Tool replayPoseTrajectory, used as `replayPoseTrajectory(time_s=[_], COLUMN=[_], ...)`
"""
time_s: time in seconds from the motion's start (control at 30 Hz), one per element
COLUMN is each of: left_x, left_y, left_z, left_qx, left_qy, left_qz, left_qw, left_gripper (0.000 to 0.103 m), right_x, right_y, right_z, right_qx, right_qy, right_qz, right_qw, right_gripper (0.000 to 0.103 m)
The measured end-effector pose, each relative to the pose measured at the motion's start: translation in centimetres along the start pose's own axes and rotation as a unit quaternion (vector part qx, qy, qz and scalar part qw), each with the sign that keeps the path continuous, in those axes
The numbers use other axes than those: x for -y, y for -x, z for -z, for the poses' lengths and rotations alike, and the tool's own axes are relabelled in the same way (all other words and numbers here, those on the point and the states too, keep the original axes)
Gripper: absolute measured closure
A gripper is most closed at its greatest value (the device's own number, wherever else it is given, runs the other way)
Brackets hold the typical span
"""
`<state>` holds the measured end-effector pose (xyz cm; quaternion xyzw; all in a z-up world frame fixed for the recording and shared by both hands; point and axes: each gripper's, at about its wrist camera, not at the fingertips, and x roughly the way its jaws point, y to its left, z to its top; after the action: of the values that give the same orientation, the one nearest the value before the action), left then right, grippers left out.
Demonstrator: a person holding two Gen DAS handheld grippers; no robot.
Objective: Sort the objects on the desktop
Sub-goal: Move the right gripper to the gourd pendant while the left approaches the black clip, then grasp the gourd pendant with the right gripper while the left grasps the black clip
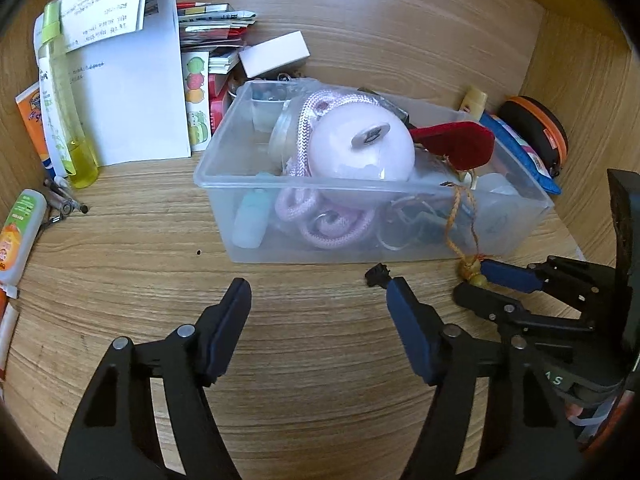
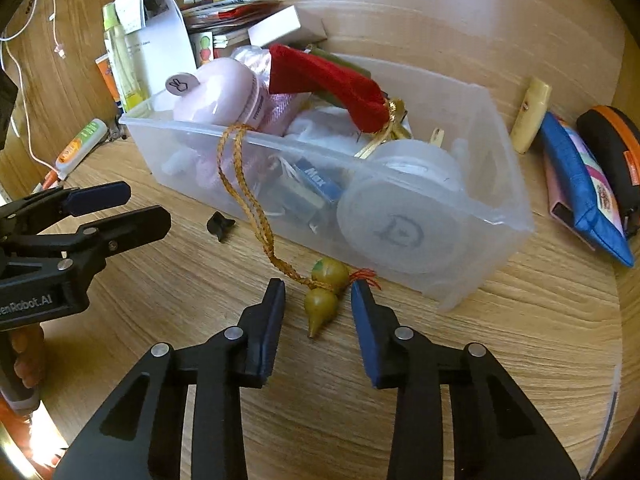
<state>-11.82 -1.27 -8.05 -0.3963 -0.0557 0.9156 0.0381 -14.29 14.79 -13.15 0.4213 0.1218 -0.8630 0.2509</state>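
Observation:
A clear plastic bin [image 1: 516, 222] [image 2: 496, 168] full of small items stands on the wooden desk. A braided yellow cord hangs over its front wall and ends in a green gourd charm [image 2: 322, 302] [image 1: 472, 272] lying on the desk. My right gripper [image 2: 318, 294] [image 1: 476, 280] is open with its jaws on either side of the charm, not closed on it. My left gripper [image 1: 318, 298] [image 2: 140, 206] is open and empty in front of the bin. A small black clip [image 1: 376, 273] [image 2: 220, 225] lies by the left gripper's right fingertip.
Left of the bin are a yellow-green bottle [image 1: 60, 92], white papers [image 1: 132, 92], a tube [image 1: 20, 236] and stacked cards. Right of the bin are a blue pouch [image 2: 580, 184], a black-and-orange case [image 2: 616, 152] and a cream stick [image 2: 530, 114]. Wooden walls enclose the desk.

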Motion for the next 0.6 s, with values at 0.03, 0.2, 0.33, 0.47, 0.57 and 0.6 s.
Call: replayPoseTrajectory(time_s=[0.03,0.2,0.33,0.47,0.57,0.6], left_x=[0.1,1.0,2.0,3.1,3.6,3.7], left_y=[-0.1,-0.9,-1.9,-2.9,-3.6,-3.7], left_z=[0.0,-0.1,-0.4,-0.6,-0.9,-1.0], left_qx=[-0.002,-0.013,-0.026,-0.036,-0.042,-0.041], left_qy=[-0.003,-0.020,-0.034,-0.047,-0.049,-0.048], left_qz=[-0.002,-0.012,-0.019,-0.029,-0.042,-0.045], left_qw=[1.0000,0.9996,0.9989,0.9978,0.9970,0.9970], left_gripper=[0.033,0.033,0.033,0.038,0.043,0.045], right_x=[0.0,0.0,0.2,1.3,1.4,1.2], right_y=[-0.1,-0.3,-0.2,0.3,1.1,1.5], right_z=[-0.1,-0.4,-0.5,-0.2,0.0,0.0], right_qx=[-0.001,0.002,0.003,0.016,0.033,0.039], right_qy=[0.001,0.003,0.001,-0.025,-0.026,-0.024], right_qz=[0.000,-0.021,-0.048,-0.074,-0.088,-0.090], right_qw=[1.000,1.000,0.999,0.997,0.995,0.995], right_gripper=[0.073,0.082,0.085,0.085,0.085,0.085])
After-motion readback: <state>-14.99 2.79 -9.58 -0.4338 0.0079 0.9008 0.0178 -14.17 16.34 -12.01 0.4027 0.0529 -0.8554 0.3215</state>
